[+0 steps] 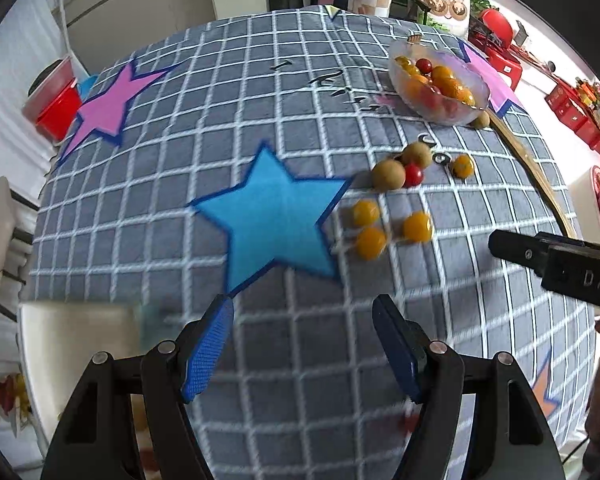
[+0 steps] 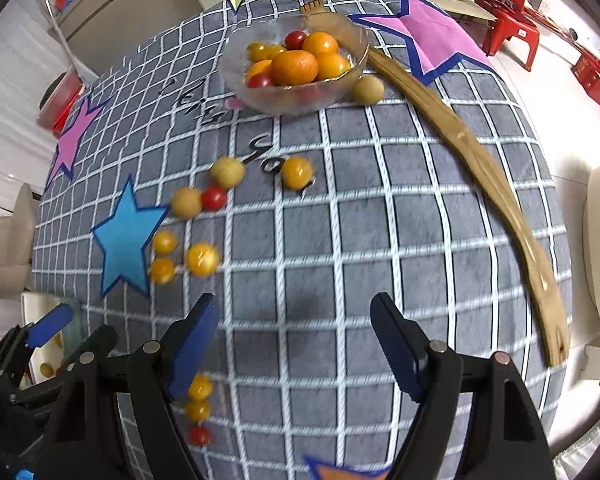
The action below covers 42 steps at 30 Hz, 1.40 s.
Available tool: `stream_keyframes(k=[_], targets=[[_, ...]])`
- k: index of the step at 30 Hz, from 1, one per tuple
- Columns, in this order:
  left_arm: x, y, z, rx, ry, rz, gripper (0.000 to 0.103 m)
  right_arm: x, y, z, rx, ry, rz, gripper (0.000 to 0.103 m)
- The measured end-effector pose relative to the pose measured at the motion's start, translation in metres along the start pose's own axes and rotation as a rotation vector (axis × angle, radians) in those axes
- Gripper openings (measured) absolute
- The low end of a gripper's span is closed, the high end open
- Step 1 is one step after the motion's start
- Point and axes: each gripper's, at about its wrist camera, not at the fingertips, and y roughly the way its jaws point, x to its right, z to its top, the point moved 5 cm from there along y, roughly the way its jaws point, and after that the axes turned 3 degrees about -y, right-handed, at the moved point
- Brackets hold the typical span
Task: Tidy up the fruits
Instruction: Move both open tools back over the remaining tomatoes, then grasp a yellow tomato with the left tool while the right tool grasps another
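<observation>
A clear glass bowl point(image 2: 260, 96) at the table's far side holds oranges and red and yellow tomatoes; it also shows in the left wrist view point(image 1: 428, 108). Loose fruit lies on the grey checked cloth: two tan round fruits point(image 2: 227, 172) with a red tomato point(image 2: 214, 198), a yellow tomato point(image 2: 296, 172), three yellow tomatoes point(image 2: 202, 259) by the blue star, and three small ones point(image 2: 199, 410) near my right gripper's left finger. Another tan fruit point(image 2: 367, 89) sits beside the bowl. My left gripper point(image 1: 302, 344) and right gripper point(image 2: 294, 344) are both open and empty above the cloth.
A long wooden stick point(image 2: 480, 168) lies from the bowl toward the table's right edge. A white chair point(image 1: 72, 344) stands at the near left edge. Red stools and boxes point(image 2: 512, 20) stand on the floor far right. A red bin point(image 1: 56, 104) sits far left.
</observation>
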Motion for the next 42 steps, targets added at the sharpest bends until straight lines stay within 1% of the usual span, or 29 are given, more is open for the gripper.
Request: stream_keyframes(k=[2, 7, 12, 13, 14, 15, 17, 19, 20, 21, 22, 23, 24, 26, 28, 29, 33, 38, 42], targets=[[0.008, 0.01, 0.008, 0.001, -0.009, -0.006, 0.073, 0.003, 0.008, 0.008, -0.002, -0.006, 0.007, 0.077], [0.019, 0.03, 0.017, -0.006, -0.013, 0.01, 0.073, 0.009, 0.029, 0.024, -0.005, -0.022, 0.019, 0.071], [0.026, 0.04, 0.02, 0.0, -0.005, 0.021, 0.073, 0.011, 0.038, 0.042, 0.029, -0.028, 0.022, 0.069], [0.028, 0.041, 0.02, 0.001, -0.002, 0.025, 0.069, 0.01, 0.038, 0.046, 0.036, -0.036, 0.021, 0.069], [0.029, 0.043, 0.02, -0.003, 0.0, 0.027, 0.062, 0.008, 0.039, 0.05, 0.042, -0.046, 0.021, 0.069], [0.029, 0.045, 0.02, -0.01, 0.001, 0.027, 0.06, 0.006, 0.04, 0.053, 0.047, -0.054, 0.018, 0.067], [0.032, 0.046, 0.02, -0.007, -0.006, 0.025, 0.06, 0.003, 0.042, 0.059, 0.057, -0.068, 0.014, 0.063], [0.033, 0.046, 0.021, -0.004, -0.006, 0.026, 0.06, 0.0, 0.044, 0.064, 0.065, -0.077, 0.01, 0.055], [0.034, 0.046, 0.021, -0.003, -0.005, 0.026, 0.06, -0.001, 0.044, 0.066, 0.068, -0.081, 0.006, 0.053], [0.035, 0.046, 0.022, -0.003, -0.004, 0.023, 0.057, -0.002, 0.045, 0.068, 0.069, -0.083, 0.002, 0.048], [0.037, 0.045, 0.022, -0.001, -0.004, 0.012, 0.048, -0.002, 0.046, 0.069, 0.07, -0.083, -0.001, 0.04], [0.039, 0.045, 0.022, -0.002, 0.0, 0.003, 0.042, -0.003, 0.046, 0.07, 0.068, -0.081, 0.0, 0.035], [0.04, 0.044, 0.022, -0.001, 0.006, 0.002, 0.038, -0.003, 0.047, 0.071, 0.065, -0.081, 0.001, 0.023], [0.044, 0.044, 0.021, -0.002, 0.016, -0.012, 0.022, -0.004, 0.048, 0.072, 0.059, -0.081, 0.007, 0.022], [0.049, 0.041, 0.018, -0.01, 0.014, -0.044, 0.022, -0.005, 0.047, 0.07, 0.049, -0.076, 0.025, 0.022], [0.048, 0.04, 0.017, -0.016, -0.004, -0.078, 0.022, -0.004, 0.045, 0.068, 0.048, -0.073, 0.03, 0.022], [0.04, 0.028, 0.013, -0.02, -0.039, -0.136, 0.022, -0.001, 0.033, 0.052, 0.037, -0.058, 0.064, 0.022], [0.031, 0.007, 0.003, -0.012, -0.043, -0.145, 0.022, -0.004, 0.019, 0.018, -0.004, -0.05, 0.108, 0.022], [0.019, -0.009, -0.008, -0.005, -0.043, -0.138, 0.022, -0.011, 0.009, -0.007, -0.031, -0.059, 0.127, 0.022]])
